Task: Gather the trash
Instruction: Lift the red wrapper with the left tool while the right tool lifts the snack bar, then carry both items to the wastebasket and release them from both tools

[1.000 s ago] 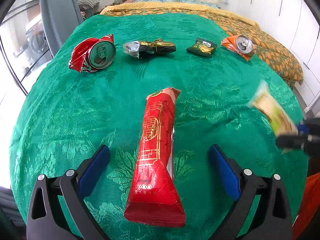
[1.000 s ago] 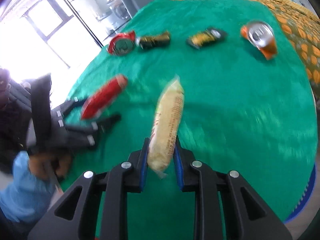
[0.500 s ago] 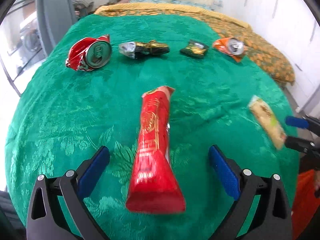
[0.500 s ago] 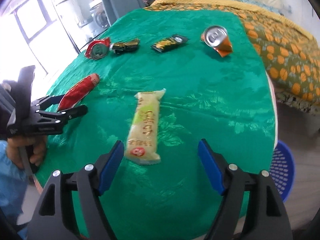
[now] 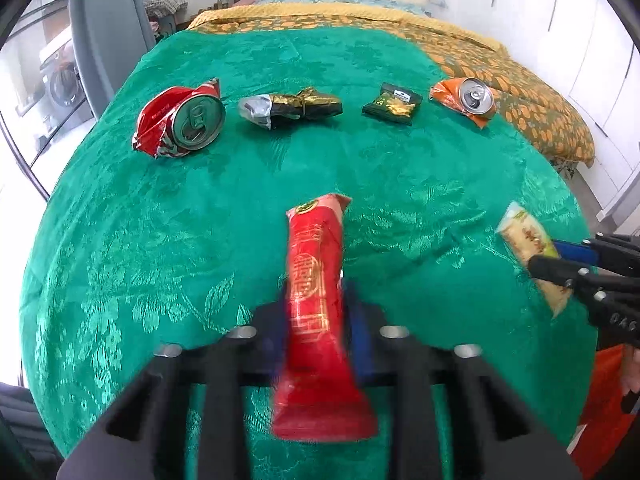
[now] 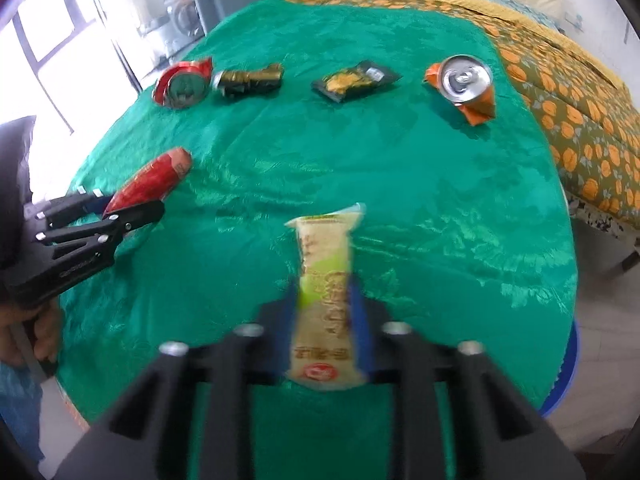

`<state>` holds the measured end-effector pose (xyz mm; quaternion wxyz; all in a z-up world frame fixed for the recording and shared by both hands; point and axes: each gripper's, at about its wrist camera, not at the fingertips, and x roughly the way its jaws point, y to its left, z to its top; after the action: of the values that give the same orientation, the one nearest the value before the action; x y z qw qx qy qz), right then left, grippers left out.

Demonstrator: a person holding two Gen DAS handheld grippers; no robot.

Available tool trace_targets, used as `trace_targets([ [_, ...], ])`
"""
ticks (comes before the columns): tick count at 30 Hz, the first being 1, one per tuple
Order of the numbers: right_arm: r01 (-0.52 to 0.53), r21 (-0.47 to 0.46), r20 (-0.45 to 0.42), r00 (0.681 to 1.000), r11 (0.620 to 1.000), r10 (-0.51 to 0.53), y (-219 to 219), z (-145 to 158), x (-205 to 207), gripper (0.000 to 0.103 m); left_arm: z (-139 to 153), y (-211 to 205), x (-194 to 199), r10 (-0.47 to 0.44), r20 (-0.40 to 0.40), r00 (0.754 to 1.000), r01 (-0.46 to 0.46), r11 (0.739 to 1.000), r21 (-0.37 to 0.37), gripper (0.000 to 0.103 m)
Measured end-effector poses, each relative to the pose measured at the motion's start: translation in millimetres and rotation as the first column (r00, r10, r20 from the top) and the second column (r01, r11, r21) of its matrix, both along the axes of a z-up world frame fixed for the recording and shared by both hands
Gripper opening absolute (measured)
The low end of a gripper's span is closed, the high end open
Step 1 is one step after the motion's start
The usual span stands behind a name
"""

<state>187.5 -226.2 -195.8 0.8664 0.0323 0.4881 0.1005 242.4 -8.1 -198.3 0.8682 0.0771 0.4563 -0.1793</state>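
A long red wrapper (image 5: 316, 248) lies on the green cloth (image 5: 120, 240). My left gripper (image 5: 316, 292) has its jaws closing tight on the wrapper's sides, blue pads pressing it. A pale yellow-green wrapper (image 6: 326, 248) sits between the closing jaws of my right gripper (image 6: 324, 296), pads pinching it near its lower end. From the left wrist, the right gripper (image 5: 548, 256) shows at the right edge on the yellow wrapper (image 5: 524, 236). From the right wrist, the left gripper (image 6: 132, 204) shows at the left on the red wrapper (image 6: 156, 178).
Across the far side lie a crushed red can (image 5: 180, 122), a black-and-gold wrapper (image 5: 292, 108), a dark green packet (image 5: 392, 105) and a crushed orange can (image 5: 466, 100). An orange-patterned bedspread (image 5: 540, 108) lies beyond. A blue basket (image 6: 566, 376) stands on the floor at right.
The left jaws went from wide open to shut on the red wrapper. The right gripper set the yellow wrapper down, opened, then shut on it again.
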Motion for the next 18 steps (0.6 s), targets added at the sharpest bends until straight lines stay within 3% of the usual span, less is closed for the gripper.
trace_targets([
  [9, 0.018, 0.137, 0.093, 0.995, 0.990, -0.031, -46, 27, -44, 0.018, 21, -31, -38, -0.061, 0.020, 0.998, 0.063, 0.989, -0.132, 0.017],
  [14, 0.112, 0.175, 0.115, 0.984, 0.978, -0.133, -113, 36, -68, 0.018, 37, -91, -60, -0.160, 0.031, 0.987, 0.163, 0.970, -0.181, 0.017],
  [18, 0.224, 0.153, 0.120, 0.963, 0.963, -0.243, -175, 34, -80, 0.018, 44, -153, -72, -0.252, 0.017, 0.968, 0.250, 0.944, -0.216, 0.017],
])
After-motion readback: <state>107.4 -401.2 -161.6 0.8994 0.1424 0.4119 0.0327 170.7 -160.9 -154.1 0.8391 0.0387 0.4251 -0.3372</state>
